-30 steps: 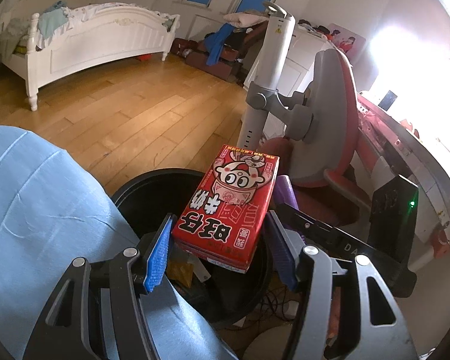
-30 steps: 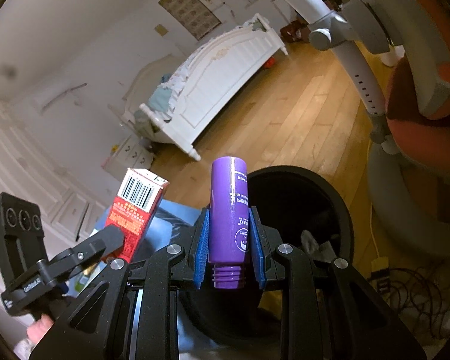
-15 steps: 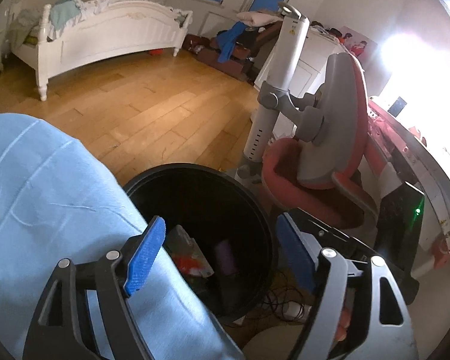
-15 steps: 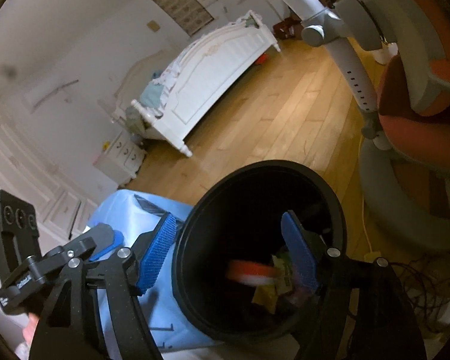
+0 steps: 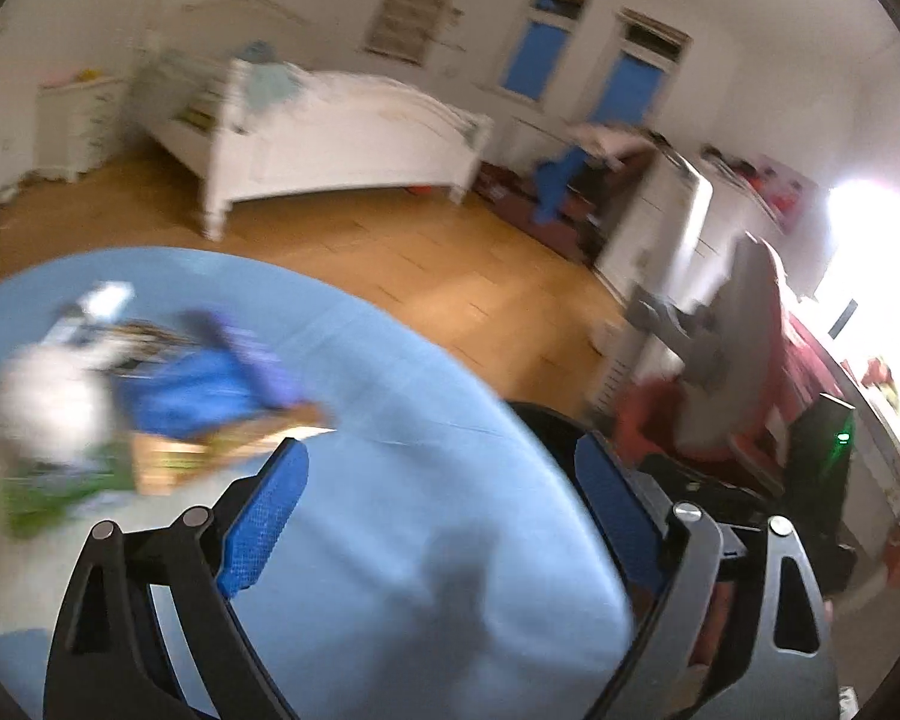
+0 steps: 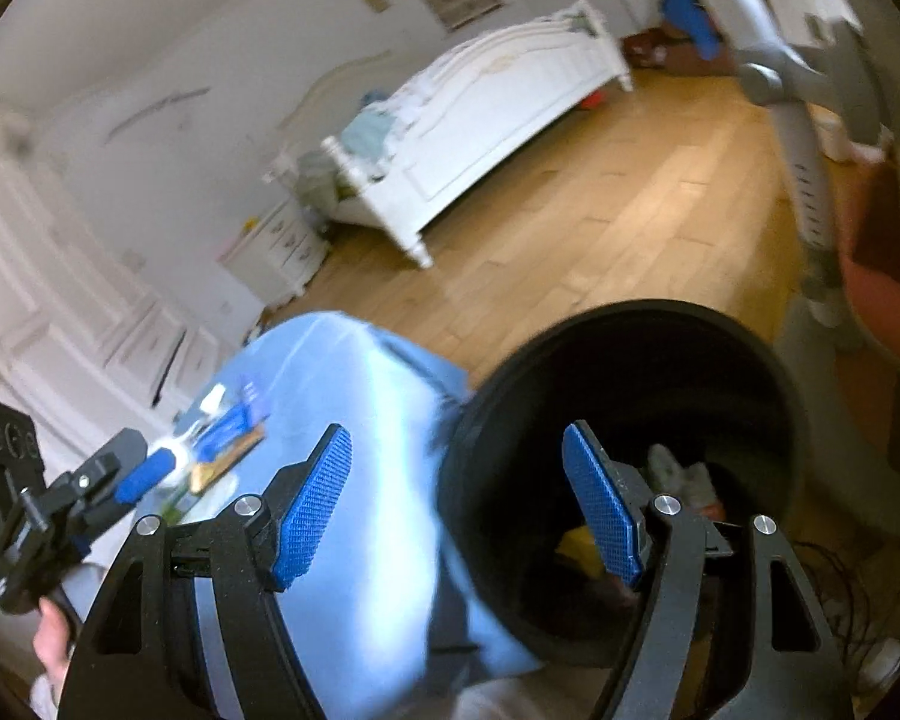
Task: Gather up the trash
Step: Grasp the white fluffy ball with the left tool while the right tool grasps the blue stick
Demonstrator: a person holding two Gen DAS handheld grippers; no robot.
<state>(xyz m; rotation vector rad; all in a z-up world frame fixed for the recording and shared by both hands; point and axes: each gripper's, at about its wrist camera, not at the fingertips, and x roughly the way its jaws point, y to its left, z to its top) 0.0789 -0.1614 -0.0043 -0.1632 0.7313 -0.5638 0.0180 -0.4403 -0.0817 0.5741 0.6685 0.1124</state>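
My left gripper [image 5: 444,516] is open and empty above the blue-covered table [image 5: 438,432]. A blurred heap of trash [image 5: 150,408] lies on the cloth to its left: blue, purple, white and green pieces. My right gripper [image 6: 456,504] is open and empty, its right finger over the rim of the black trash bin [image 6: 660,348] beside the table [image 6: 342,396]. Several pieces of trash [image 6: 684,480] lie in the bin's bottom. The left gripper [image 6: 120,480] shows at the far left of the right wrist view, near the heap [image 6: 222,450].
A red and grey chair [image 5: 738,384] stands right of the bin, its post [image 6: 804,168] close by. A white bed [image 5: 330,150] stands across the wooden floor [image 6: 600,222]. Cables [image 6: 834,570] lie on the floor by the bin.
Both grippers opened and dropped the red carton and the purple bottle into the bin. Both have since swung left, toward the table; the left one now faces the trash heap.
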